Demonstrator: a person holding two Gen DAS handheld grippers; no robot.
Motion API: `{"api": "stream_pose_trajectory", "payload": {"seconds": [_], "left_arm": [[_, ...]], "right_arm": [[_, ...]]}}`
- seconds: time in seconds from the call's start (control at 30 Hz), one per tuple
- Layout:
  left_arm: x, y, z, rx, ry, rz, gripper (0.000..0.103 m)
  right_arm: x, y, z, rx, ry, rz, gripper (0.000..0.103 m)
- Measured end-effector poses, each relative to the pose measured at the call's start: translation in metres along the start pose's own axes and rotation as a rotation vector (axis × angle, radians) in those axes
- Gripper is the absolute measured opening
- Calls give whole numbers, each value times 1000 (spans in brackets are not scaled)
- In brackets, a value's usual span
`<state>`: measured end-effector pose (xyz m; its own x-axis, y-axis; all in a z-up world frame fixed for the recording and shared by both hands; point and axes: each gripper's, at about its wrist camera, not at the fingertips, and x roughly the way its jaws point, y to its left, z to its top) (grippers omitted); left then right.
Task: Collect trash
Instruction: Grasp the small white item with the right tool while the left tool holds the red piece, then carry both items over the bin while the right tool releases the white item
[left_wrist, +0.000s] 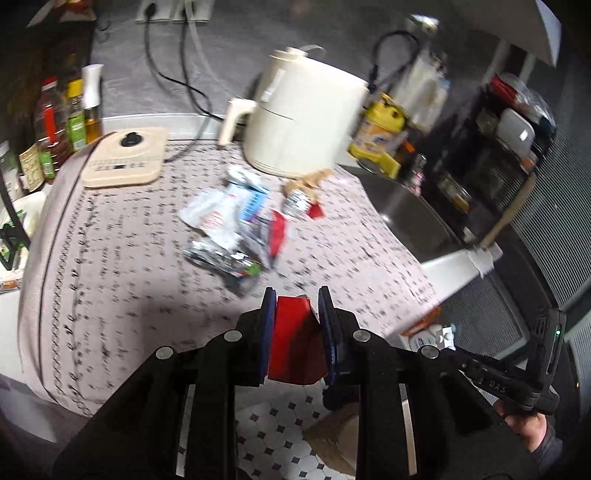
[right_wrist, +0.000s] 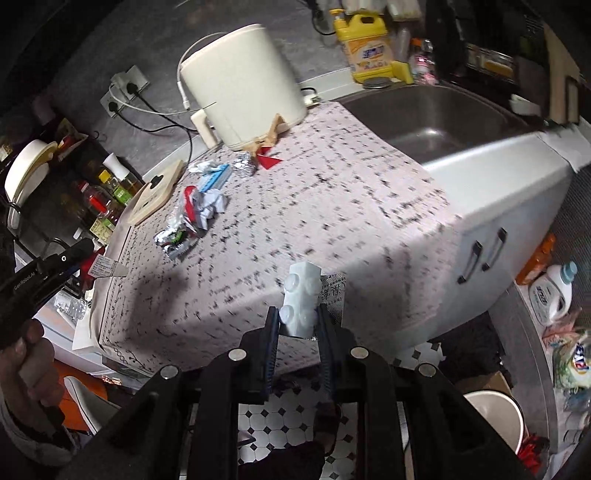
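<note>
My left gripper (left_wrist: 297, 301) is shut on a red wrapper (left_wrist: 293, 343), held above the near edge of the patterned tablecloth (left_wrist: 122, 251). My right gripper (right_wrist: 297, 319) is shut on a white blister pack (right_wrist: 301, 301) with a foil back, held off the table's front corner. A pile of crumpled wrappers (left_wrist: 236, 225) lies mid-table, also in the right wrist view (right_wrist: 195, 210). A foil ball (left_wrist: 297, 201) and a red scrap (right_wrist: 267, 159) lie near the air fryer. The left gripper shows at the right wrist view's left edge (right_wrist: 92, 269), the right gripper at the left view's right edge (left_wrist: 447, 338).
A cream air fryer (left_wrist: 303, 122) stands at the back, a beige induction cooker (left_wrist: 125, 157) to its left, oil bottles (left_wrist: 62, 122) beyond. A steel sink (right_wrist: 432, 122) lies right, with yellow detergent (right_wrist: 369, 44). A cream bin (right_wrist: 495, 421) stands on the tiled floor (right_wrist: 280, 421).
</note>
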<state>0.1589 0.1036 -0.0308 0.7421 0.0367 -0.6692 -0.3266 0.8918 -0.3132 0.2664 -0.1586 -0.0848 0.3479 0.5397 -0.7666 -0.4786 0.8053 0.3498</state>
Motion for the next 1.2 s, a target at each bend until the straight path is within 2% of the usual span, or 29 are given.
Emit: {"api": "stream_pose_trajectory", "payload": {"seconds": [0.37,0.53,0.8,0.83,0.87,0.9,0.93,1.2], "left_arm": [[23,-94,-39,133,96,-122,23],[28,-129,-57,168,117,-178,23],[46,-175,-94,232,204,-233,23],[48,-179,-99,238,212,-237,23],[51,-185,-104,246,227,-242,23],[53,-190,-108,252,236,-248,23],[56,-195,-113,259,246,-254,23],[64,-242,-140,348,315,-315,23]], "right_arm": [[-67,-82,-55,143,-52,-87,21],[-93,-112,-83,190,-54,-135,21],[-118,-154,-132,289,-29,-199,24],[-120,-157,-137,299,-23,-205,31],[-122,-161,-143,314,-18,-209,44],[-125,-164,-148,325,-22,-217,62],[-131,-167,-153,334,-36,-233,67],[-164,-191,-178,389,-70,-290,67]]}}
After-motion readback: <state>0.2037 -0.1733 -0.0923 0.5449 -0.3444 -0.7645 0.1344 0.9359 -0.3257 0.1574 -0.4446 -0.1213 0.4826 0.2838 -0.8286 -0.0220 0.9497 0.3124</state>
